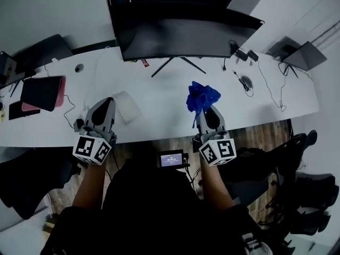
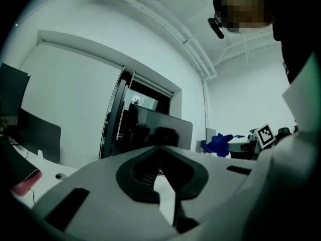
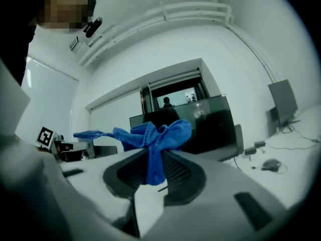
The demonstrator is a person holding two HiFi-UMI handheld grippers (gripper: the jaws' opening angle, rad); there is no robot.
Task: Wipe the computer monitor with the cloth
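Right gripper (image 1: 205, 109): we log it just right of centre in the head view, jaws clamped on the blue cloth (image 1: 201, 96). In the right gripper view we see a fold of the cloth pinched between the two dark pads, while the rest bunches above the tips and one tail trails toward the left of the frame. Its marker cube (image 1: 218, 151) sits at the near end, over the desk edge.

Left gripper (image 1: 108, 102): we place it left of centre in the head view, level with the right one and well apart from it. In the left gripper view its jaws meet at the tips, with nothing between them.

Monitor (image 1: 180, 36): we find it at the top centre of the head view, screen dark, standing on splayed stand legs (image 1: 178, 64) at the far side of the white desk (image 1: 159, 97). The cloth is held above the desk in front of the monitor's right half, apart from the screen.

Other items on the desk, as we count them:
- white pad (image 1: 126, 106), just right of the left gripper's tips;
- dark tablet (image 1: 41, 91) on a pink cover, far left;
- mouse (image 1: 247, 82) with its cable, right of the monitor.

Small lit device (image 1: 171, 159): we note it at the person's chest, lower centre.
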